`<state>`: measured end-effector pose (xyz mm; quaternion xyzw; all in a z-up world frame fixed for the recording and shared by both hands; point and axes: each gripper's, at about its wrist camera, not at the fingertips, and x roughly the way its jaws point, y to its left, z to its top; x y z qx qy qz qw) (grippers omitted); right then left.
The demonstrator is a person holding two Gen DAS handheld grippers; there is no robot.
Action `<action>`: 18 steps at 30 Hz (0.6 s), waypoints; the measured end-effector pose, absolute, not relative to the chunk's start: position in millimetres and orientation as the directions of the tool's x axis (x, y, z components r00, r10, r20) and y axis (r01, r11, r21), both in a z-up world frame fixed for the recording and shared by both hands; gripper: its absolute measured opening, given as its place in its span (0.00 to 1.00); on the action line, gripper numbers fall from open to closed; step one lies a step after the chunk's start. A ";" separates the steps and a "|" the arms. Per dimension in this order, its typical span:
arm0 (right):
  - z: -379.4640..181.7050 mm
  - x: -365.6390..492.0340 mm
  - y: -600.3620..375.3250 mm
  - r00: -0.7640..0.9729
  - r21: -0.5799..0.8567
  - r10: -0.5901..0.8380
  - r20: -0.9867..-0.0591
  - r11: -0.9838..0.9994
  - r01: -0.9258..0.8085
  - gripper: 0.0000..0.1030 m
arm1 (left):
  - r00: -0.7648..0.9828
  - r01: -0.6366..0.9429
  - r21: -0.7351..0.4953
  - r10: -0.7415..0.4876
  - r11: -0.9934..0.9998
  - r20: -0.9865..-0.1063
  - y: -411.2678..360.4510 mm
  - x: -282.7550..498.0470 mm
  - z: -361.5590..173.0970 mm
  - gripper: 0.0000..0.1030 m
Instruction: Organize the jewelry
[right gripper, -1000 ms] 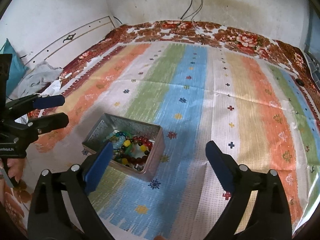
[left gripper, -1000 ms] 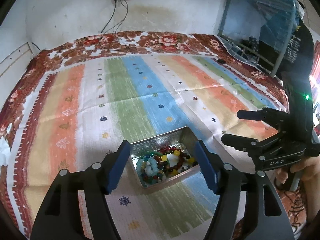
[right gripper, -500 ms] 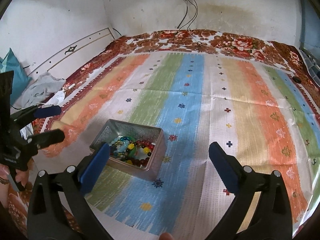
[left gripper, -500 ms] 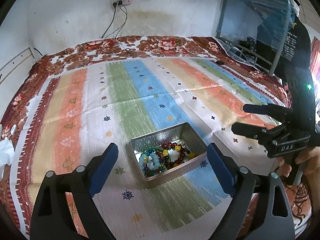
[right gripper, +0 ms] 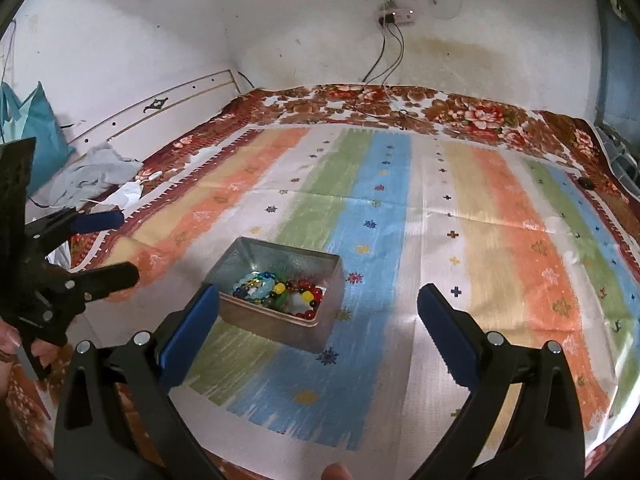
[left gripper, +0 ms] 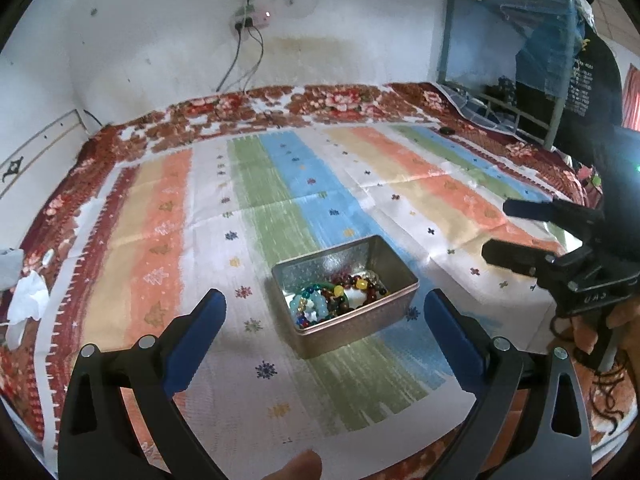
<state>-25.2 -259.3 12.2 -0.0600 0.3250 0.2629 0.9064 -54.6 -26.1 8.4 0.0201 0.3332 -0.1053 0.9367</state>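
A silver metal tin sits open on the striped cloth, filled with several colourful bead bracelets. It also shows in the right wrist view with the bracelets inside. My left gripper is open and empty, held back and above the tin's near side. My right gripper is open and empty, near the tin's right side. Each gripper shows in the other's view: the right one at the right edge, the left one at the left edge.
The striped cloth covers a bed with a floral blanket border. Crumpled white tissue lies at the left edge. A grey cloth and teal bag lie at the left. A metal rack stands at the right.
Both grippers have pulled back and up from the tin. My left gripper's jaws, close around the tin a second ago, have opened wider.
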 end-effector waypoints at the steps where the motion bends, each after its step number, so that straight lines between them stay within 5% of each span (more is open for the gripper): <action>1: 11.4 -25.7 -259.3 0.648 0.065 0.439 -0.623 0.854 -0.516 0.95 | 0.758 0.210 -0.033 -0.185 0.977 -0.625 -25.7 -55.3 9.1 0.94; 18: 0.2 -19.8 -253.9 0.612 0.062 0.423 -0.668 0.851 -0.522 0.95 | 0.793 0.154 0.009 -0.118 0.988 -0.598 -26.1 -55.4 15.3 0.94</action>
